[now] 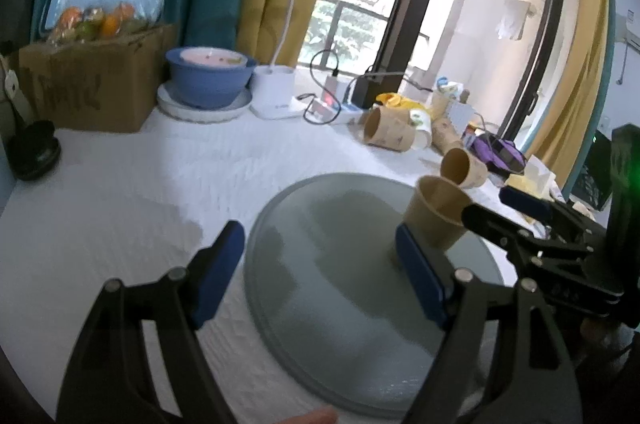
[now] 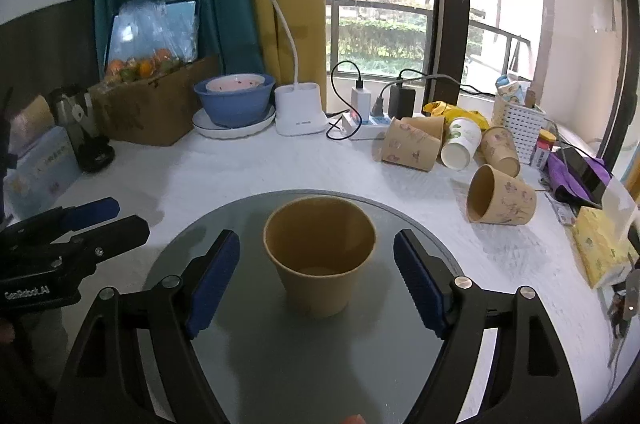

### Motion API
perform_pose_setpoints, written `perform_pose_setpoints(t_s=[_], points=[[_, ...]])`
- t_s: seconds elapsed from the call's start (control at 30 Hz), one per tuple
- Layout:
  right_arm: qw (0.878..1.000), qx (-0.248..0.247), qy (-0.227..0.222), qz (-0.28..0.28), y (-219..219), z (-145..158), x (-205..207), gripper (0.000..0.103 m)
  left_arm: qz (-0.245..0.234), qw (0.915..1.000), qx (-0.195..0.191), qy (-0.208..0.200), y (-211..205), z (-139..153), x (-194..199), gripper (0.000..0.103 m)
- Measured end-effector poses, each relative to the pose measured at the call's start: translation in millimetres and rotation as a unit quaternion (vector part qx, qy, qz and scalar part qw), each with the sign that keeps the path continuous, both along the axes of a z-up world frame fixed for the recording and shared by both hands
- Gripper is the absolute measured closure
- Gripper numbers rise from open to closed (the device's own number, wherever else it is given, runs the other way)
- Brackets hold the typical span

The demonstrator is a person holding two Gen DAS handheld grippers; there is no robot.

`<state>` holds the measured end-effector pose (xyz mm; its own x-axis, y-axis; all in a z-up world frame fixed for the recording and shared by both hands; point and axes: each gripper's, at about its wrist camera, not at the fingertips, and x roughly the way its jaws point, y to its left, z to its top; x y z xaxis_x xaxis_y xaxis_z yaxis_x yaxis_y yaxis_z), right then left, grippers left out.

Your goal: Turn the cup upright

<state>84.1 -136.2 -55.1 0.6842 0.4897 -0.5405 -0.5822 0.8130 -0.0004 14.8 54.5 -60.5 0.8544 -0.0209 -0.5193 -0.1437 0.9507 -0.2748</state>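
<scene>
A plain brown paper cup point(image 2: 320, 260) stands upright, mouth up, on a round grey glass plate point(image 2: 248, 356). My right gripper point(image 2: 317, 280) is open, its blue pads on either side of the cup with gaps, not touching it. In the left wrist view the cup point(image 1: 434, 220) stands at the plate's point(image 1: 340, 296) right side, just beyond my left gripper's right pad. My left gripper point(image 1: 320, 276) is open and empty over the plate. The right gripper point(image 1: 528, 220) shows at the right of the left wrist view.
Several printed paper cups lie on their sides on the white cloth, the nearest one point(image 2: 500, 197) right of the plate. A desk lamp point(image 2: 298, 111), blue bowl point(image 2: 234, 99), cardboard box point(image 2: 152, 111) and power strip point(image 2: 364, 123) stand at the back. A yellow tissue pack point(image 2: 600, 248) lies right.
</scene>
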Motion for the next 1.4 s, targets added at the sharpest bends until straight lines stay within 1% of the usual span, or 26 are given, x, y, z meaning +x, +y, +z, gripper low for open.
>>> perform_pose_setpoints(t_s=[0.17, 0.27, 0.33, 0.37, 0.4, 0.5, 0.57, 0.7, 0.87, 0.93, 1.1, 1.23, 1.4], points=[[1.000, 0.011, -0.011, -0.004, -10.9, 15.2, -11.9, 0.021, -0.004, 0.9998, 0.014, -0.013, -9.6, 13.8, -7.6, 0.024], [1.000, 0.018, -0.018, -0.005, -17.1, 24.1, -18.9, 0.021, -0.005, 0.9993, 0.030, -0.021, -16.9, 22.9, -12.6, 0.023], [0.999, 0.021, -0.024, -0.006, -20.3, 29.9, -23.2, 0.021, -0.005, 0.9989, 0.037, -0.029, -21.5, 29.6, -16.7, 0.021], [0.999, 0.024, -0.027, -0.007, -22.6, 33.5, -26.1, 0.021, -0.006, 0.9986, 0.039, -0.034, -23.0, 32.5, -19.0, 0.017], [0.999, 0.027, -0.030, -0.007, -24.7, 36.4, -28.2, 0.021, -0.007, 0.9984, 0.041, -0.040, -24.7, 35.9, -21.4, 0.016], [0.999, 0.038, -0.035, -0.011, -32.4, 46.2, -34.4, 0.021, -0.008, 0.9971, 0.053, -0.055, -30.5, 46.7, -27.6, 0.013], [0.998, 0.047, -0.035, -0.014, -37.7, 50.9, -37.9, 0.021, -0.001, 0.9958, 0.070, -0.060, -35.7, 54.5, -31.7, 0.011], [0.997, 0.059, -0.042, -0.019, -48.3, 62.0, -45.5, 0.021, 0.003, 0.9910, 0.099, -0.090, -45.7, 72.1, -43.1, 0.011], [0.995, 0.072, -0.065, -0.028, -64.6, 81.3, -57.8, 0.021, 0.004, 0.9811, 0.136, -0.137, -61.1, 92.5, -59.2, 0.011], [0.994, 0.075, -0.074, -0.029, -69.4, 87.3, -62.1, 0.021, 0.002, 0.9769, 0.152, -0.150, -68.4, 99.3, -63.4, 0.011], [0.992, 0.082, -0.093, -0.036, -81.9, 96.9, -69.7, 0.021, -0.001, 0.9733, 0.158, -0.166, -76.0, 111.0, -67.3, 0.010], [0.991, 0.085, -0.098, -0.042, -89.6, 98.3, -69.4, 0.021, -0.004, 0.9735, 0.156, -0.167, -77.5, 112.7, -66.7, 0.010], [0.991, 0.085, -0.094, -0.044, -90.9, 95.5, -66.1, 0.021, -0.004, 0.9746, 0.154, -0.163, -77.1, 111.7, -65.1, 0.010]])
